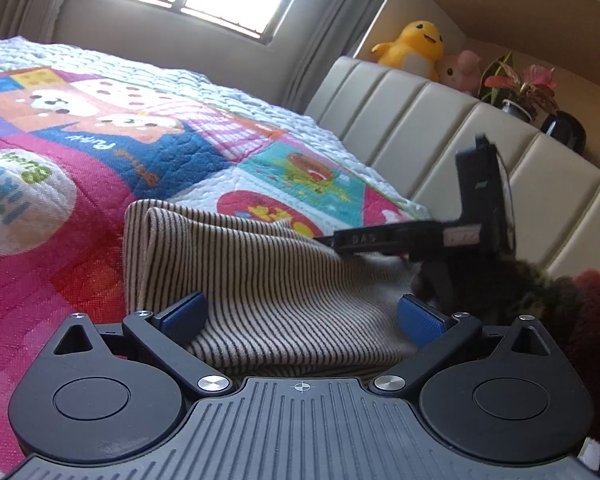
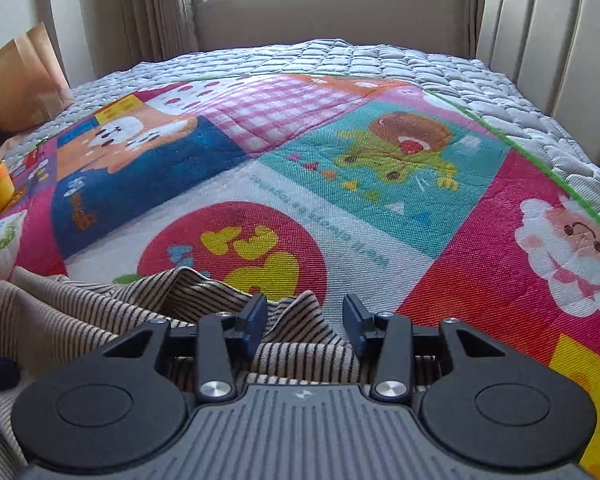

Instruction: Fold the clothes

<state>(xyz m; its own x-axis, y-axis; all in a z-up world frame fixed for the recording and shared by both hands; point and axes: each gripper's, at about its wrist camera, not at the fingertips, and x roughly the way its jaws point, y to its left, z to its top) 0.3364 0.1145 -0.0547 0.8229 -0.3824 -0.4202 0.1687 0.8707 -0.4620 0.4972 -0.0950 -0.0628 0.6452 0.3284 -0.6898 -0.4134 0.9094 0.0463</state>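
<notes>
A bed covered by a bright quilted cartoon-patchwork blanket (image 2: 340, 152) fills both views, a beige padded headboard (image 1: 420, 120) along its side. A beige knit garment with thin dark stripes (image 1: 260, 280) lies bunched on the blanket near the edge. The left gripper (image 1: 300, 316) hovers over it, fingers spread wide. The right gripper (image 2: 305, 322) is released too, a striped fold poking up between its fingers.
</notes>
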